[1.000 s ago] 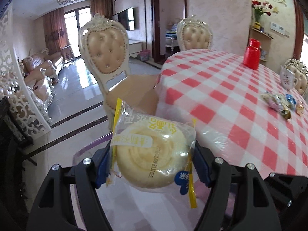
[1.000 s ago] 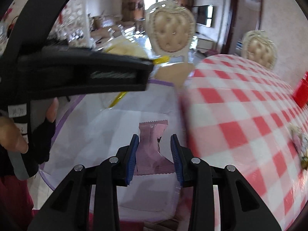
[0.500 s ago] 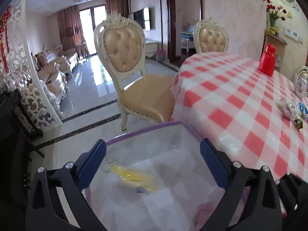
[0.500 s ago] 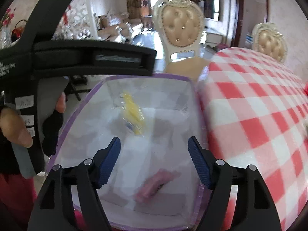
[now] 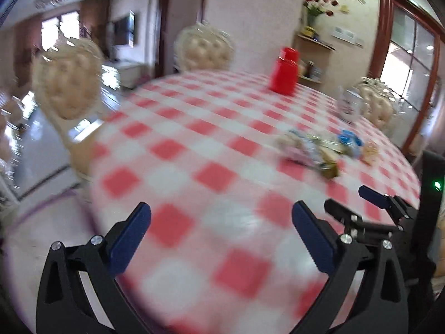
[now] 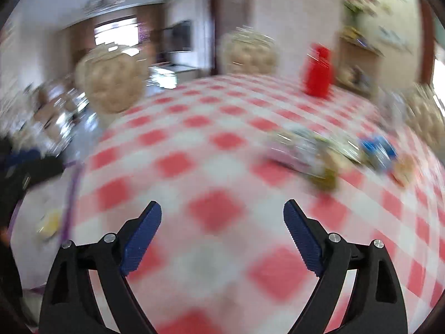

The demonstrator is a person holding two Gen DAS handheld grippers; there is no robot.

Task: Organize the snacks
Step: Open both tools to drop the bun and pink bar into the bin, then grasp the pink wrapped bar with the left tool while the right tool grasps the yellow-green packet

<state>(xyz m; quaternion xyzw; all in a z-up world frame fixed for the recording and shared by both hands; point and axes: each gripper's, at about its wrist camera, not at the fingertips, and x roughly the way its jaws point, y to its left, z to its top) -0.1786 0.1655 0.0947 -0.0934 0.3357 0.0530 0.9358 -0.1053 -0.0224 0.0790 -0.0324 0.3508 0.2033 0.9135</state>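
Observation:
Both views are motion-blurred. My left gripper [image 5: 221,217] is open and empty above the red-checked table [image 5: 211,178]. My right gripper [image 6: 222,214] is open and empty over the same table [image 6: 194,144]; it also shows at the right of the left wrist view [image 5: 353,203]. A heap of wrapped snacks [image 5: 319,150] lies at the table's far right, also in the right wrist view [image 6: 333,153]. The clear purple-rimmed bin [image 6: 66,194] sits off the table's left edge, with the yellow bun pack [image 6: 50,222] inside; its rim also shows in the left wrist view [image 5: 41,206].
A red jug [image 5: 283,71] stands at the back of the table, and a white teapot [image 5: 349,105] at the far right. Cream padded chairs [image 5: 66,83] stand around the table. A shelf with flowers [image 5: 314,41] is on the back wall.
Both grippers have swung right from over the bin to over the table. One second ago the left held the bun pack and the right the pink packet; both were released into the bin.

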